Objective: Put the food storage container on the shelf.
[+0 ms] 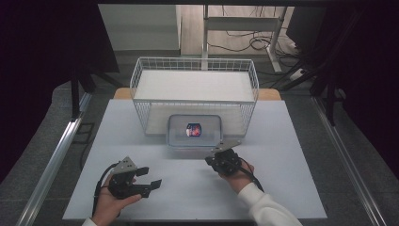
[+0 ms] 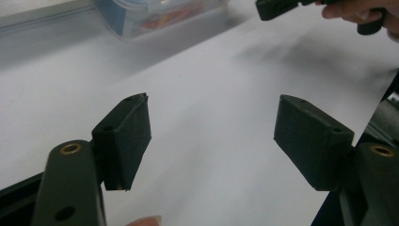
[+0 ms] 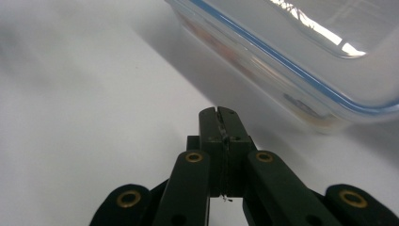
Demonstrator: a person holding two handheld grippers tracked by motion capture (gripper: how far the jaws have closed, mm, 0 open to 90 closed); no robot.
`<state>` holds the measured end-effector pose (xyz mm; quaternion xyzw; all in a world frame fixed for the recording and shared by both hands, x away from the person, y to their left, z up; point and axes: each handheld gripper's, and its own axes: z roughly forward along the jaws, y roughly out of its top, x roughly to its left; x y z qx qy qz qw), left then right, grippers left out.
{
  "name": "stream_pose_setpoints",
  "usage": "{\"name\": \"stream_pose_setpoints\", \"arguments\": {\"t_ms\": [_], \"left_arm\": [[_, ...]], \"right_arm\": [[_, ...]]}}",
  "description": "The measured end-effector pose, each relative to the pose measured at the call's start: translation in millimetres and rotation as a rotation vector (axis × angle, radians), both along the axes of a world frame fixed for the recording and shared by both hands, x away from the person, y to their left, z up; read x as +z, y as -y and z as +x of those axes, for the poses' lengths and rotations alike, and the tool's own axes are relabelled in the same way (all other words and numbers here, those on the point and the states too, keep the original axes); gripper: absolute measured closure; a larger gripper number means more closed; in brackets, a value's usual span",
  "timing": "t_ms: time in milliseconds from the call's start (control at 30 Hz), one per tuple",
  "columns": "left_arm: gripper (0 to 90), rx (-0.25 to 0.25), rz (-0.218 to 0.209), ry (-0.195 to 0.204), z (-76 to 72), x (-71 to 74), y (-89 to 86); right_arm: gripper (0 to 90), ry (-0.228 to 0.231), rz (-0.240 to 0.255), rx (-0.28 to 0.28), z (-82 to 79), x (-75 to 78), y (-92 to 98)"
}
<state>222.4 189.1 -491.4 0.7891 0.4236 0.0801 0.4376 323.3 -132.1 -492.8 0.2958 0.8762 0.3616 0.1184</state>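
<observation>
Your clear box (image 1: 195,131) sits mid-table (image 1: 291,155), touching the front of the wire basket (image 1: 194,94). Your right gripper (image 1: 221,157) lies just before it, your left gripper (image 1: 148,178) farther left.

white wire basket (image 1: 195,89) on grey table (image 1: 282,165); desk frame (image 1: 244,23) and floor cables (image 1: 256,44) beyond.

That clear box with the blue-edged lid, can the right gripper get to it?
Probably yes. The right gripper, jaws shut, sits just short of the clear box with bare table between.
</observation>
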Motion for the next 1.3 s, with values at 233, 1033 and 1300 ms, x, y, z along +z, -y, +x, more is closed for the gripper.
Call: {"name": "stream_pose_setpoints", "arguments": {"t_ms": [233,1033,1300], "left_arm": [[27.1,-0.005,0.007,-0.004,1.2,-1.8,1.3],[27.2,0.005,-0.024,-0.002,3.3,1.3,-9.2],[27.2,-0.008,-0.028,-0.013,9.7,-0.2,-11.7]], "right_arm": [[88.7,-0.011,-0.026,0.002,15.8,-13.5,-23.0],[88.9,0.038,0.081,-0.119,49.2,-5.5,-44.2],[89.0,0.003,0.097,-0.166,75.0,-4.9,-43.1]]}}
